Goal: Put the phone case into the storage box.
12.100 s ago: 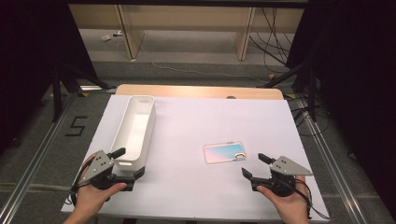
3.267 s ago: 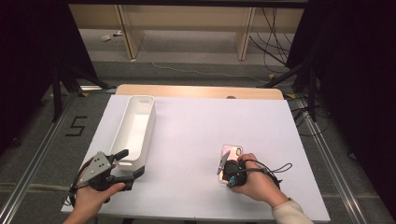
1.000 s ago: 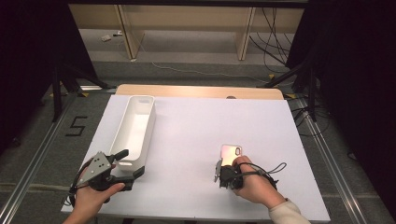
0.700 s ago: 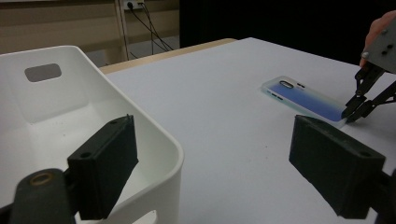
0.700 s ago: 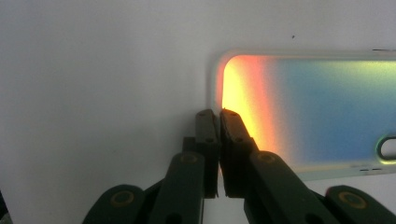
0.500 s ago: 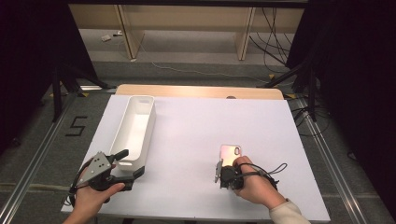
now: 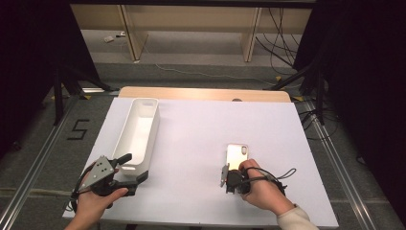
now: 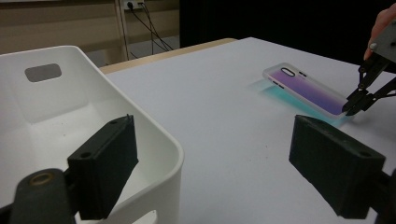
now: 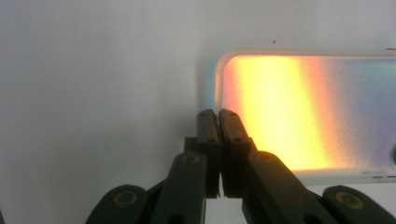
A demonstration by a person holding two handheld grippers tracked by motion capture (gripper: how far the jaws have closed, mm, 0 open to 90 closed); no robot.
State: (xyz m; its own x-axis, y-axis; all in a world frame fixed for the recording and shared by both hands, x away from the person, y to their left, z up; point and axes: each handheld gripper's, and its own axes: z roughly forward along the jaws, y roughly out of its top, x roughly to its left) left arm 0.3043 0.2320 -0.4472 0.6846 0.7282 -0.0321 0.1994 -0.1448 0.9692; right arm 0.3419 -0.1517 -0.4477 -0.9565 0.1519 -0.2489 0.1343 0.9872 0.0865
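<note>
Phone case (image 7: 236,154) lying toward the right front of the white tabletop (image 7: 201,129), well apart from the long white bin (image 7: 139,132) at the left. Turned since twelve seconds ago from crosswise to lengthwise, pointing away from the person. Near edge now pinched by the right gripper (image 9: 217,116), fingers (image 9: 233,135) pressed all but together on the rim, near end possibly raised a little off the surface, though hard to judge from above. Grip looks secured, so likely ready for lifting and carrying toward the bin. Left gripper (image 7: 125,165) resting by the bin's near end, fingers (image 8: 105,170) spread wide, holding nothing, one just over the bin's corner.
</note>
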